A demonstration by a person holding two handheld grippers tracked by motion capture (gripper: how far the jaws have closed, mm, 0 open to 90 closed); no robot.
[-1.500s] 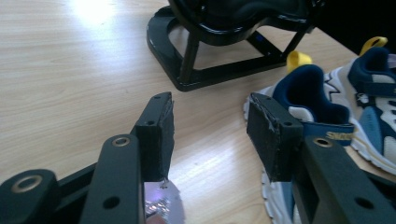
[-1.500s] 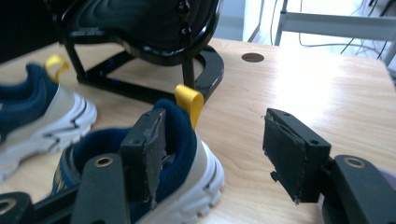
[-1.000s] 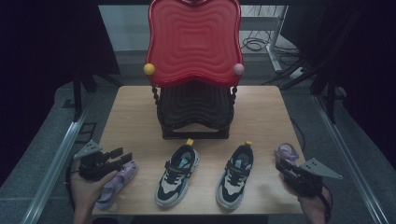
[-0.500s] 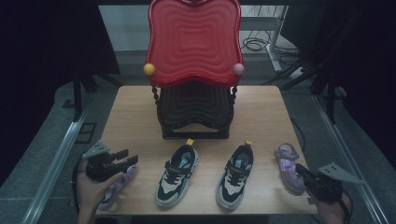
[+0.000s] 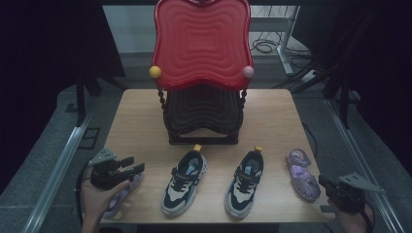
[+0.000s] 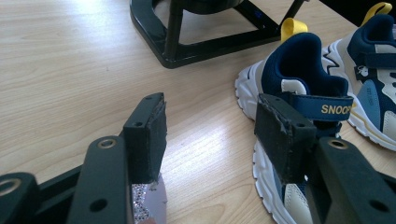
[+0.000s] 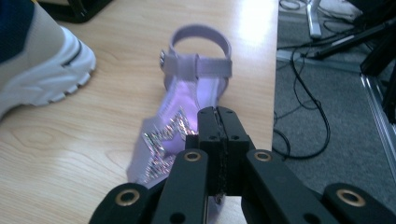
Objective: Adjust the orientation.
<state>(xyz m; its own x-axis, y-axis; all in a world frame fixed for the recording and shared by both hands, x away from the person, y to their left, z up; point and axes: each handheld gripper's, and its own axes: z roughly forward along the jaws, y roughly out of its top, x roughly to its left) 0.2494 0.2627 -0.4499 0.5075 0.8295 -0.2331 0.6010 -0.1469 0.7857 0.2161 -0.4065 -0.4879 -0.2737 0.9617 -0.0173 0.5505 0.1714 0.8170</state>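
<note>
Two purple sandals (image 5: 303,174), one at each front corner of the table (image 5: 141,121), with two blue sneakers (image 5: 184,182) along the front edge between. Could knock the right sandal off that close edge. Left gripper (image 6: 210,135) low over the left sandal (image 5: 119,196), jaws wide apart, empty. Right gripper (image 7: 218,140) just behind the right sandal, jaws pressed together, empty.

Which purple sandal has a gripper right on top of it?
The purple sandal at the table's left edge: the open left gripper sits directly over it. The right sandal lies uncovered, beyond the shut right gripper.
</note>
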